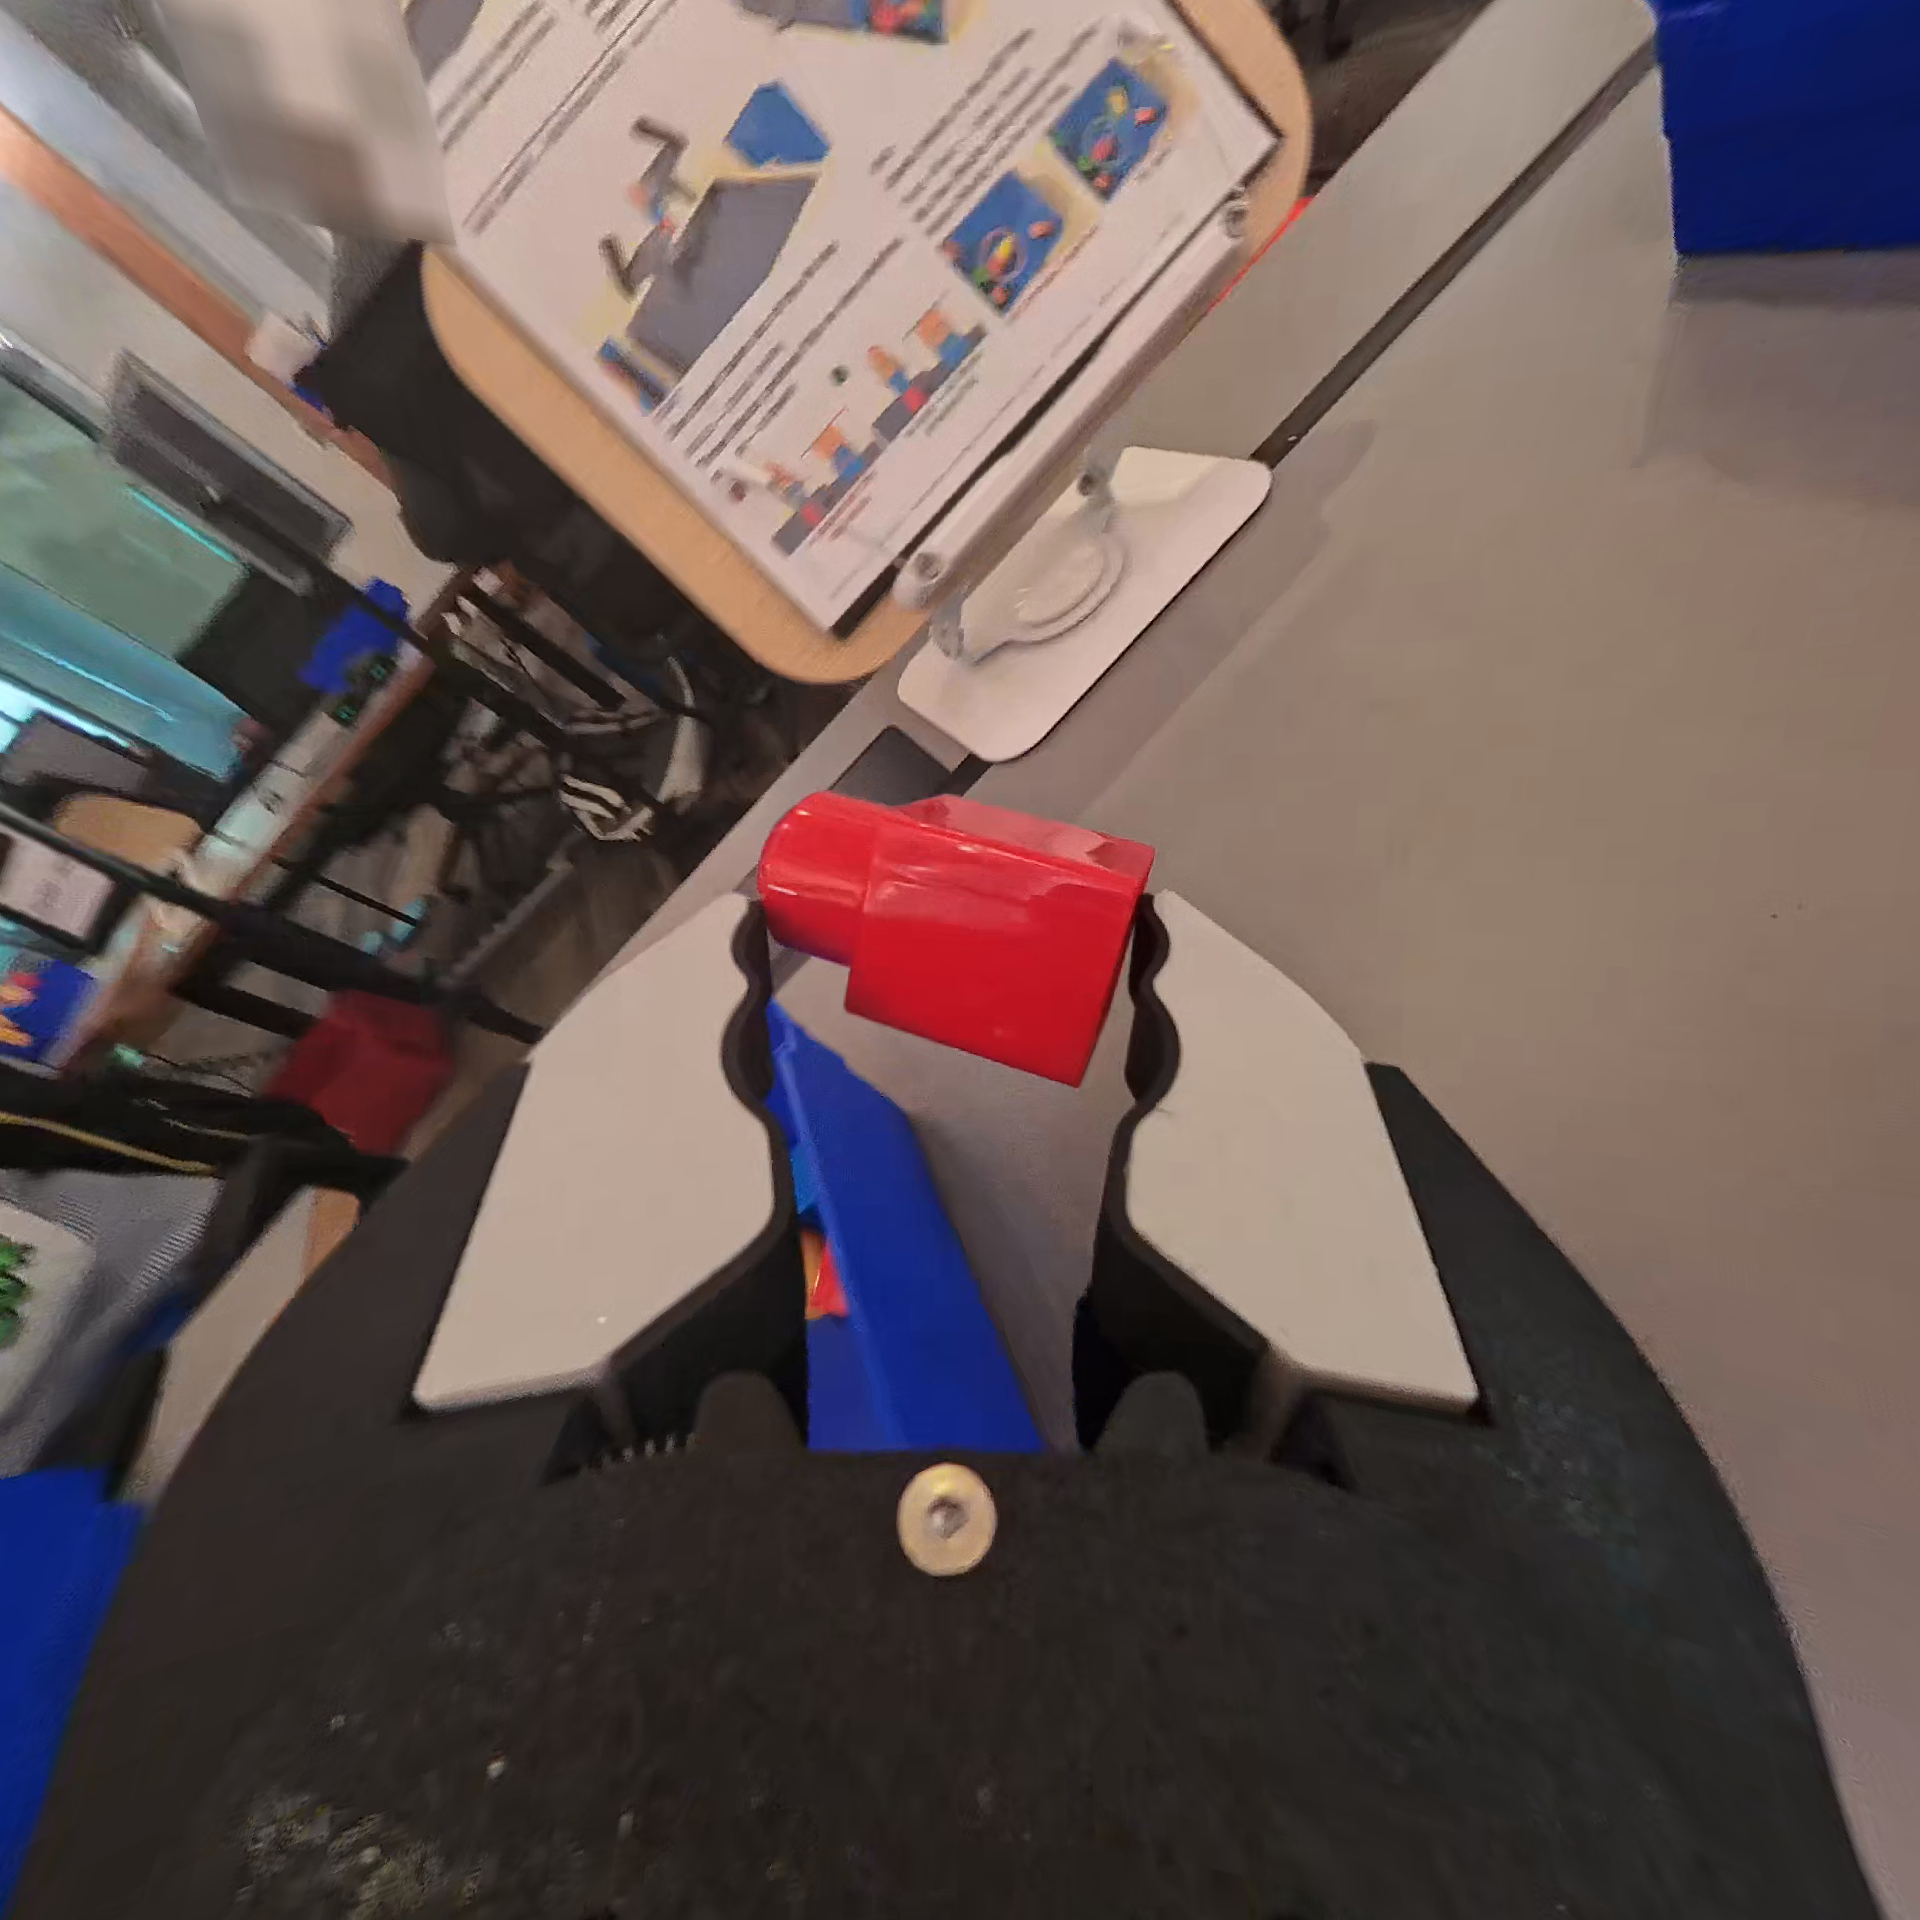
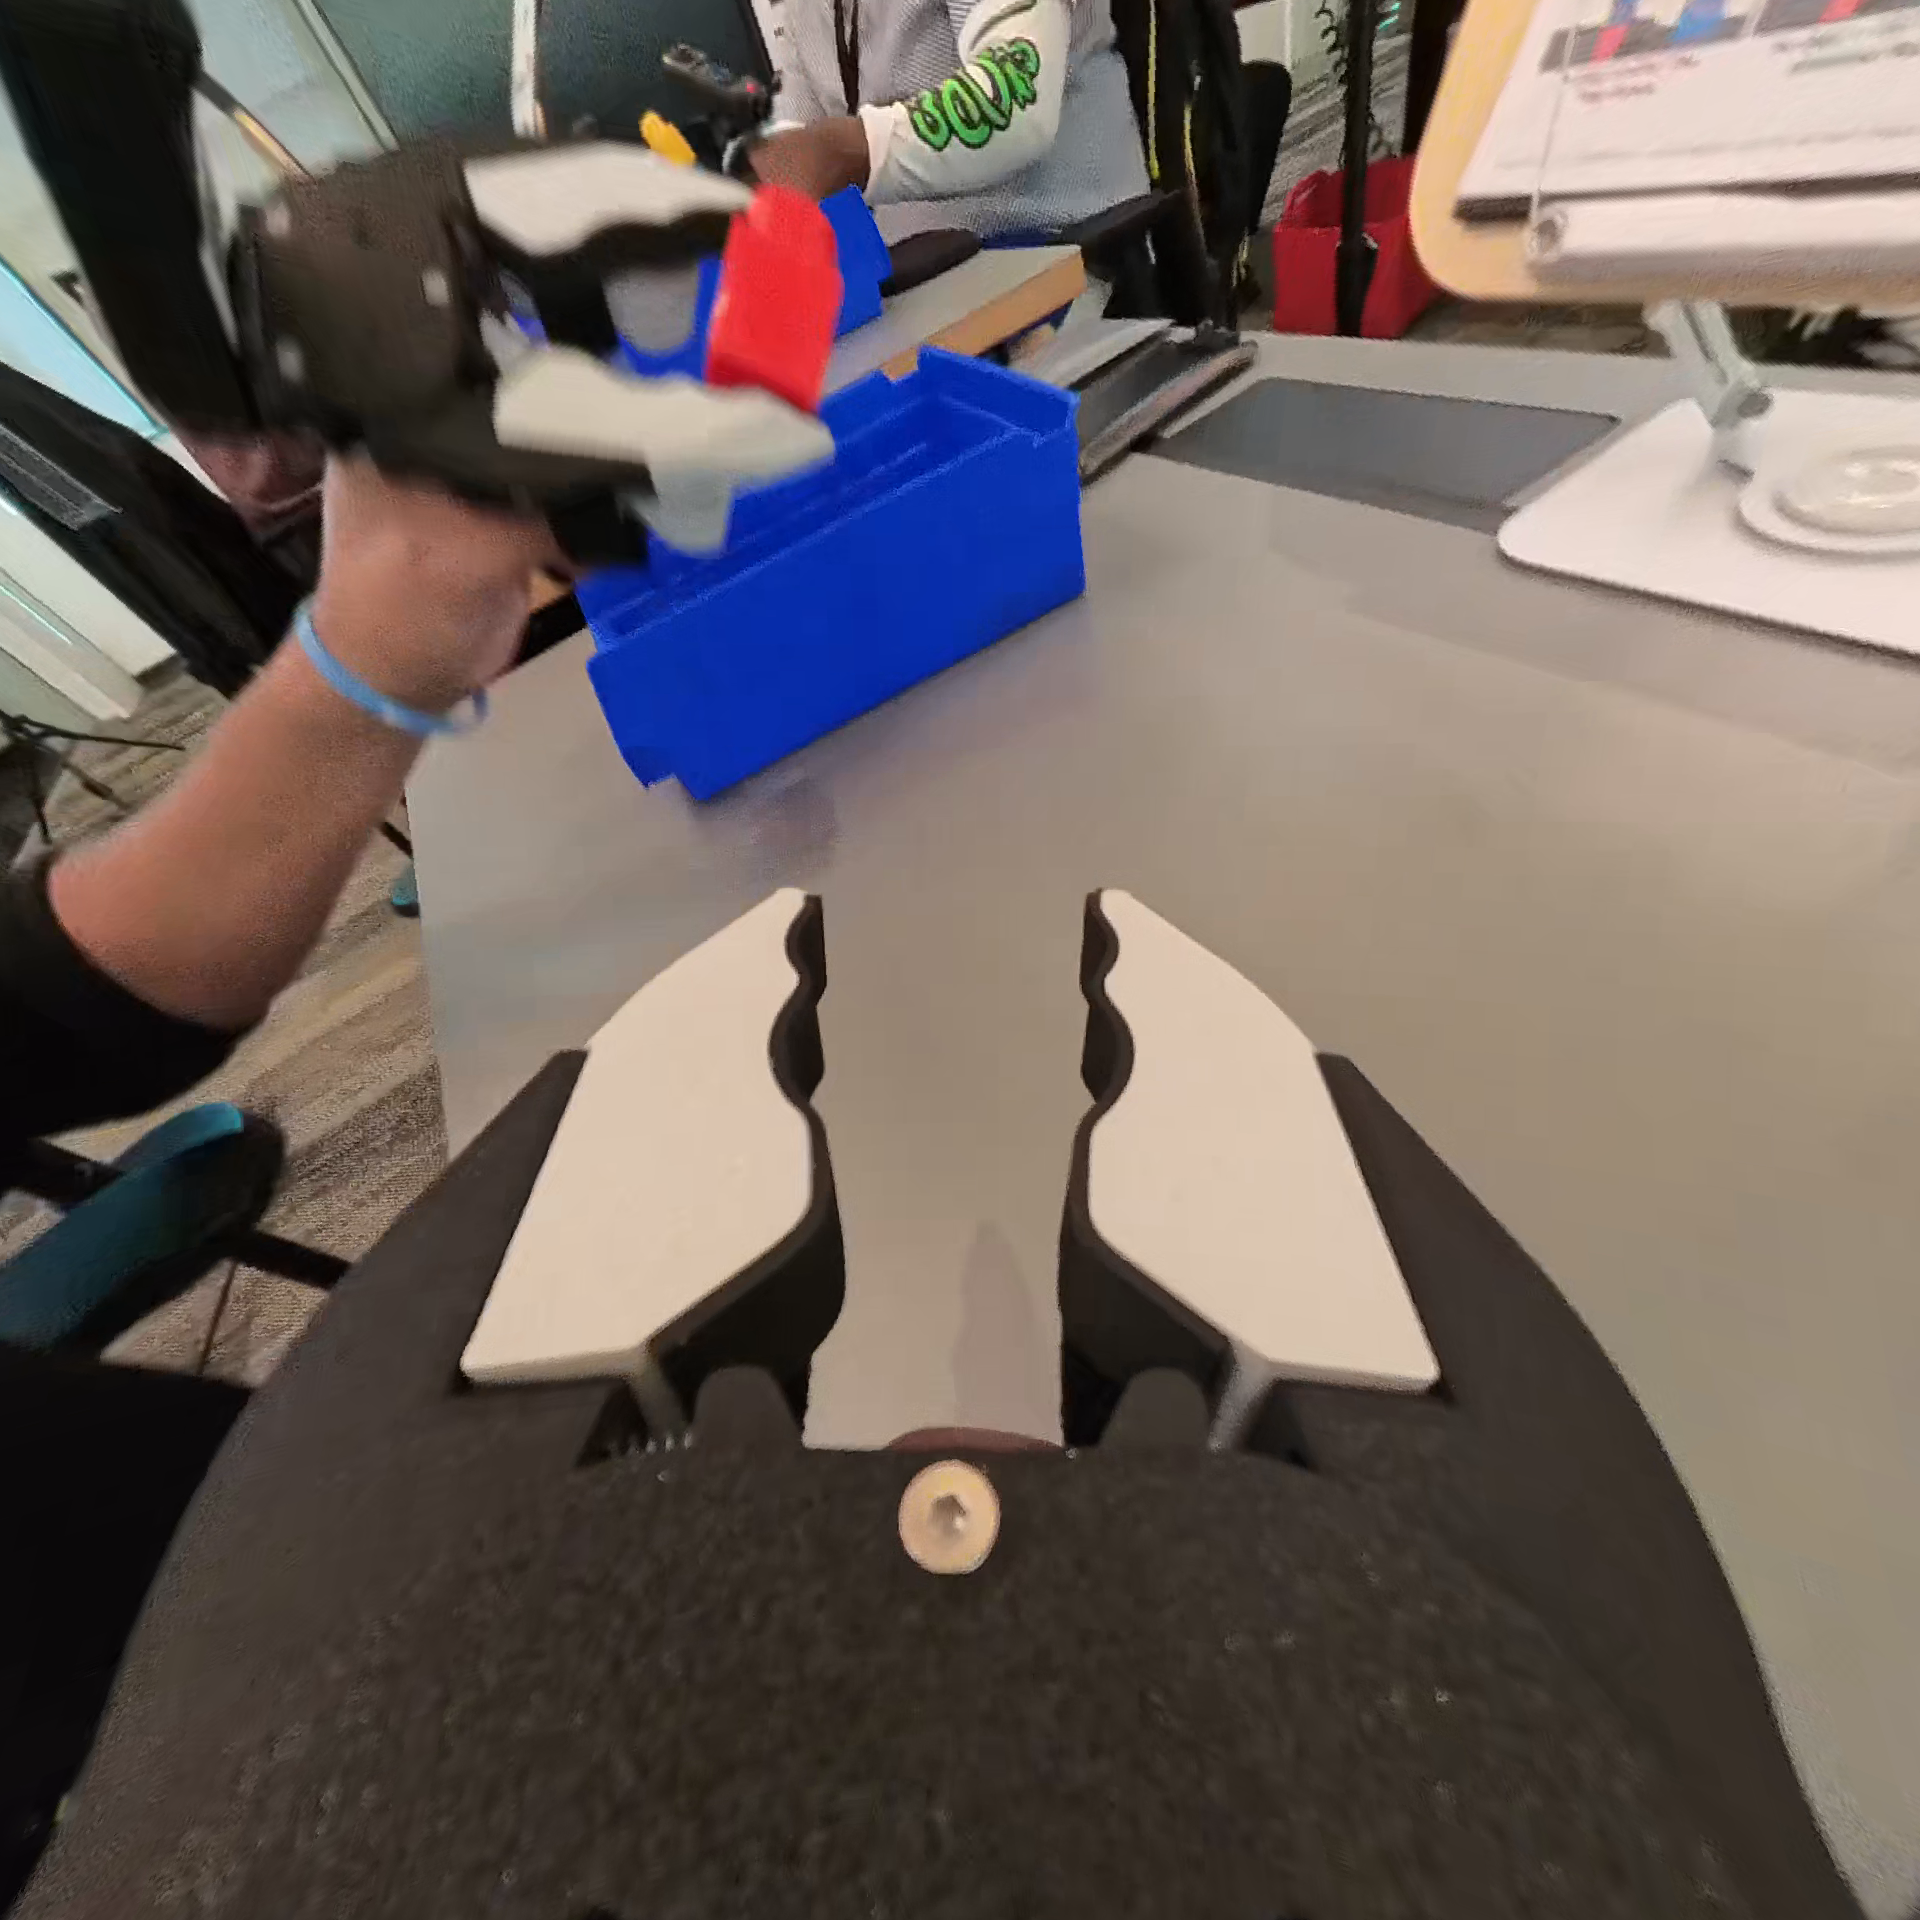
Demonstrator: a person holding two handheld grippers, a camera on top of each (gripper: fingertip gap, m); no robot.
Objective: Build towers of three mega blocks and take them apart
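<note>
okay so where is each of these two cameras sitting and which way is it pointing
Left wrist view: on the left gripper, tilted, facing along its fingers at the held red block.
Right wrist view: on the right gripper, facing across the grey table; open fingers and the person's left hand show.
Shared: red block, blue bin.

A grey table (image 2: 1351,831) carries everything. 1 blue bin (image 2: 862,582) stands directly on it, near its left edge. To the right of the bin, well apart, the white base (image 2: 1704,540) of a document stand rests on the tabletop. Behind the bin a dark flat panel (image 2: 1382,442) lies in the surface.
</note>
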